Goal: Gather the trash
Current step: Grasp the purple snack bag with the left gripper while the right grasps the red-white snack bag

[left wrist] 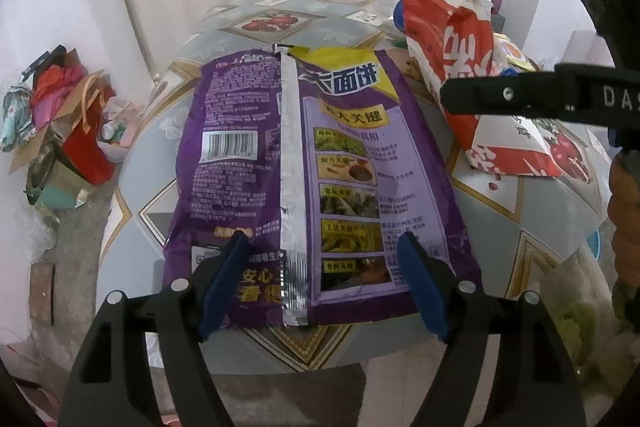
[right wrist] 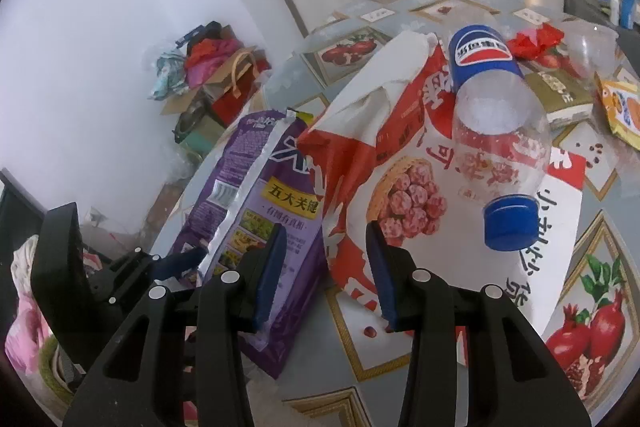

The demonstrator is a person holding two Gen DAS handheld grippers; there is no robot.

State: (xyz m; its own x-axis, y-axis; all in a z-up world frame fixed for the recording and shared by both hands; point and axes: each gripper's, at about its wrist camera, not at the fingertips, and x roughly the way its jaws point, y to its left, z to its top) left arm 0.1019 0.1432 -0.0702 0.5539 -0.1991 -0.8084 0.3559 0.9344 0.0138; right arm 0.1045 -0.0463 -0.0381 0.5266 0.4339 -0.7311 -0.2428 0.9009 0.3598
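Note:
A purple snack bag (left wrist: 340, 167) lies flat, back side up, on the round table (left wrist: 500, 227). My left gripper (left wrist: 324, 283) is open, its blue pads standing wide apart over the bag's near end without pressing it. To the right stands a crumpled red-and-white paper bag (left wrist: 468, 39). In the right wrist view an empty clear bottle (right wrist: 496, 123) with a blue cap lies on that paper bag (right wrist: 420, 155). My right gripper (right wrist: 326, 275) is half open above the paper bag's red near edge, beside the purple bag (right wrist: 256, 195). I see a gap beside its left pad.
The table cloth (right wrist: 592, 307) has a pomegranate pattern. A red wrapper (right wrist: 536, 41), a clear cup (right wrist: 592, 47), a small box (right wrist: 560, 95) and a yellow packet (right wrist: 620, 107) lie at the far right. Bags and cardboard (left wrist: 64, 131) are piled on the floor at the left. The table's front edge is close.

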